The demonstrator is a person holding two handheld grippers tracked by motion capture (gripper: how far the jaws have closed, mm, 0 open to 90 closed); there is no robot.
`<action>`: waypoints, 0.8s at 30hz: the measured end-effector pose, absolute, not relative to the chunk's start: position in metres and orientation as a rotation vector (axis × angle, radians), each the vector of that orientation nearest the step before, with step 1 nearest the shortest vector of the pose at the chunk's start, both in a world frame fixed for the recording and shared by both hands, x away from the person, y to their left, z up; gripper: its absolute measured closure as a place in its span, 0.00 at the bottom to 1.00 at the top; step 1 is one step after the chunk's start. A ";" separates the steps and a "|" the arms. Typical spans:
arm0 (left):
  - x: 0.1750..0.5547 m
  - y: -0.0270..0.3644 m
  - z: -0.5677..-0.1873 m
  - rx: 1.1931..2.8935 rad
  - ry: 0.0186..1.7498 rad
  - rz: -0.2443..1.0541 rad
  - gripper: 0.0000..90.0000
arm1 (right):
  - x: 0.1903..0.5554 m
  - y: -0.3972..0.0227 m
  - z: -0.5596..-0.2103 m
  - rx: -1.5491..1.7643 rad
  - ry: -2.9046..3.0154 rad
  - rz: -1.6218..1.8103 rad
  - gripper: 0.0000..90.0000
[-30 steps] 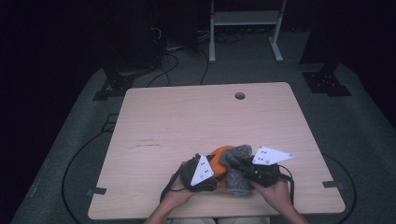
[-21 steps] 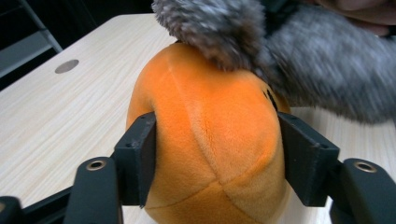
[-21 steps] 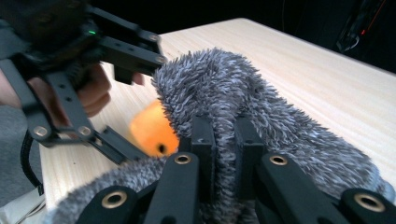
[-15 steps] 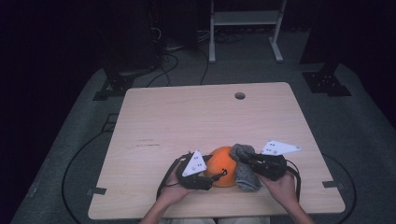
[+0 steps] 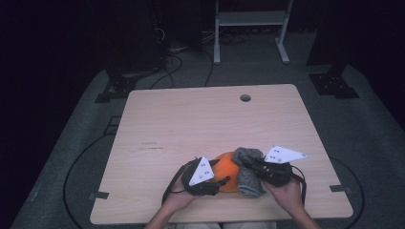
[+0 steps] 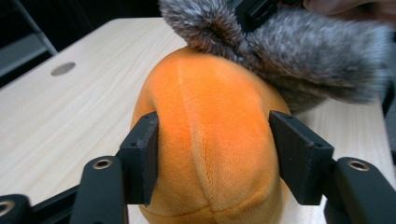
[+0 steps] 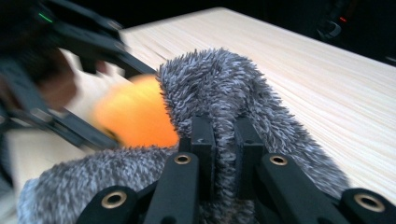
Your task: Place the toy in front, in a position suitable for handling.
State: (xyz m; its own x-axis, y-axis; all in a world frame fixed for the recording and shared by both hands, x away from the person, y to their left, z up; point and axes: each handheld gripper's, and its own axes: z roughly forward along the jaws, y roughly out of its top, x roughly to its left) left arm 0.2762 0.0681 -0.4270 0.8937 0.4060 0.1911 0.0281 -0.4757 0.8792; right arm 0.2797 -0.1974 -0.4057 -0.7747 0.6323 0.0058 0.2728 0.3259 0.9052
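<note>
**plushfan:** Compared with a second earlier, both grippers had spread a bit apart, so the orange plush (image 5: 228, 171) showed between them instead of being bunched under the plates. It sat near the table's (image 5: 191, 119) 6 o'clock edge. The left gripper's (image 6: 212, 154) jaws had just been closing, with the orange plush between them; in the left gripper view both pads sat against its flanks, so I'd call it clamped on the toy.

**gripnerd:** And the right gripper (image 7: 223, 140)? It was pinched tight on a fold of the grey fuzzy cover (image 7: 224, 88), which draped over the plush at roughly its 1 o'clock side.

**plushfan:** So it looked like peeling or pulling the cover. Tips?

**gripnerd:** I'd say hold the orange body steady with the left, low on the sides so it can't squirt out, and pull the grey fabric along the seam line, not straight up. A thin pinch of pile could slip, so a deeper bite would help.

**plushfan:** Any brand tags?

**gripnerd:** No readable writing anywhere; the grey three-cornered plates (image 5: 201, 171) only had small dots.
</note>
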 end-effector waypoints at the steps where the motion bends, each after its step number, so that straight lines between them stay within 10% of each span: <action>1: 0.277 0.069 -0.427 2.026 0.349 0.425 0.37 | 0.281 -0.200 -0.407 0.818 2.253 1.424 0.90; 5: 0.284 0.068 -0.423 1.995 0.478 0.342 0.18 | 0.273 -0.186 -0.405 0.751 2.270 1.454 0.90; 9: 0.287 0.076 -0.427 2.003 0.494 0.387 0.40 | 0.275 -0.186 -0.412 0.737 2.282 1.478 0.90; 24: 0.299 0.095 -0.436 2.038 0.509 0.337 0.43 | 0.294 -0.214 -0.429 1.004 2.304 1.428 0.90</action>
State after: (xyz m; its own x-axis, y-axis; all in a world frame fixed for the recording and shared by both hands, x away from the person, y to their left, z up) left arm 0.2986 0.0949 -0.4355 0.8744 0.4843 0.0286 0.2157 -0.4409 0.8713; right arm 0.2943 -0.2144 -0.4290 -0.7313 0.6676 0.1397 0.4222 0.2823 0.8614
